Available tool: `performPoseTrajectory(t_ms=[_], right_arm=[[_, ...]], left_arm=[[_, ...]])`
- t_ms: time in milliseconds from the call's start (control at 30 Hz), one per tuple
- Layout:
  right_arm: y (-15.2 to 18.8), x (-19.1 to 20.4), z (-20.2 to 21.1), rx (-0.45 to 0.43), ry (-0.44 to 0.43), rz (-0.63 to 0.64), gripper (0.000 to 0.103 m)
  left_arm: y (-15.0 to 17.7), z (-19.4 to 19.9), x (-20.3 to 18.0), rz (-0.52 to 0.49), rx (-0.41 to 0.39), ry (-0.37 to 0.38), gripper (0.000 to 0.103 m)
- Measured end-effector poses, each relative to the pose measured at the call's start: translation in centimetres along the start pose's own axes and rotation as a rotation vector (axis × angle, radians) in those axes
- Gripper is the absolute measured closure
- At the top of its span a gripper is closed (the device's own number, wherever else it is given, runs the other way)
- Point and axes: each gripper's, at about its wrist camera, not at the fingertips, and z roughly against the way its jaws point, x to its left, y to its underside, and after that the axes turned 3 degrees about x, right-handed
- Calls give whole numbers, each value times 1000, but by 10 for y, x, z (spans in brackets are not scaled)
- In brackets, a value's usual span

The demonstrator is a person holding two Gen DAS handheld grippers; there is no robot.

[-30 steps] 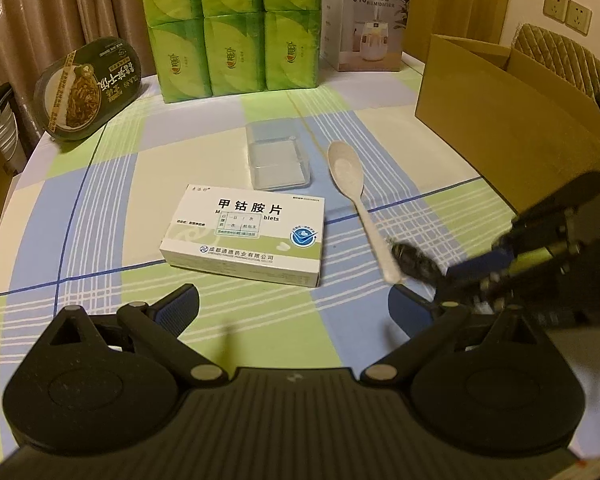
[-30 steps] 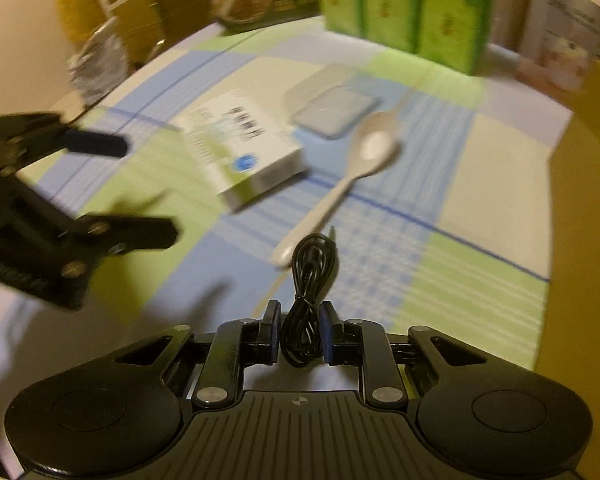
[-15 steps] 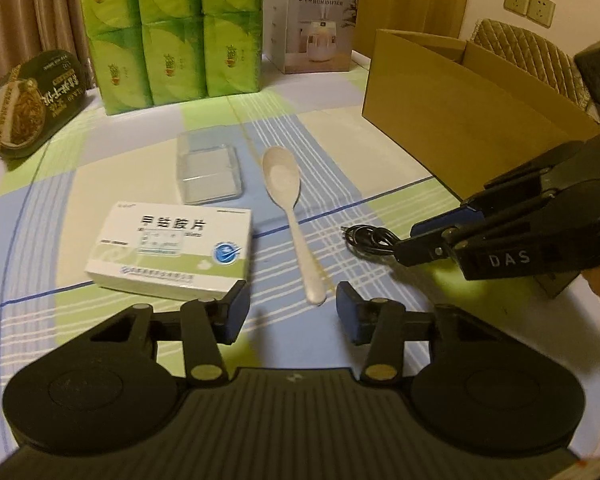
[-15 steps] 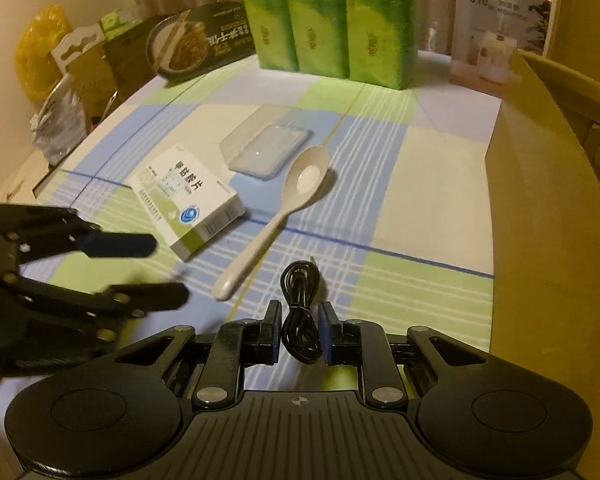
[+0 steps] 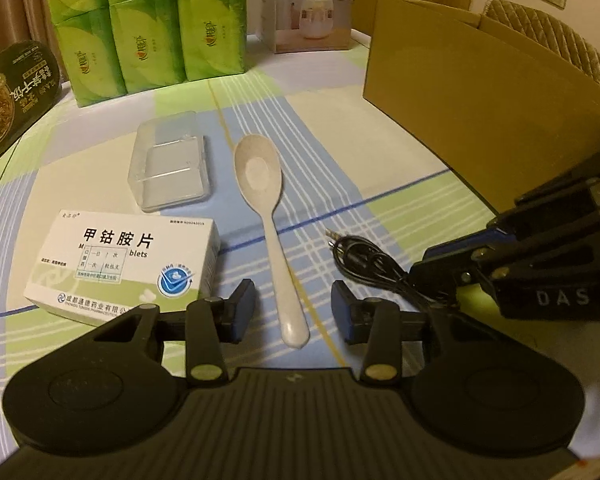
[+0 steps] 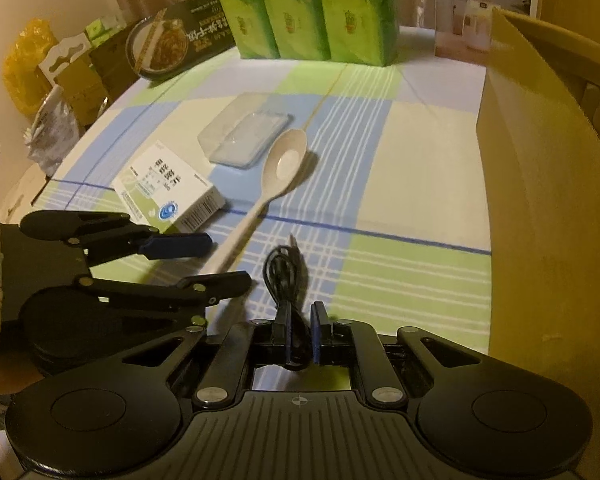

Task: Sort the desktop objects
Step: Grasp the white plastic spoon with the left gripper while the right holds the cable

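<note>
Checked cloth in green, blue and cream covers the desk [image 5: 380, 152]. On it the black cable [image 6: 284, 276] lies coiled, its near end clamped between the right tongs [image 6: 300, 336]. Just left of it lies the pale spoon [image 5: 266, 208], whose handle tip sits between the spread, empty left tongs [image 5: 293, 306] — neither pad touches it. Beyond are the medicine box [image 5: 120, 264] and the clear plastic case [image 5: 168, 168]; the cardboard box [image 5: 480, 100] stands to the right.

Only a thin loop is pinched, so the cable could slip or uncoil on lifting and drag against the spoon. The right wrist view shows that pinch; the left view shows instead the cable's plug end.
</note>
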Motion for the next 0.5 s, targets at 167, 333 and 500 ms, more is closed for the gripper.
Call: performPoseTrajectory(t_ms=[167,333,500], right_arm=[[-3,3,2,-30,-16,13,56],[-4,6,-8,-13,-29,41,56],[1,10,-17,12,-4,101,77]], left_arm=[[1,2,0,-12,9,-6,94],[7,11,-2,-19,34,-4,94],[23,28,-1,-18,62,0,94]])
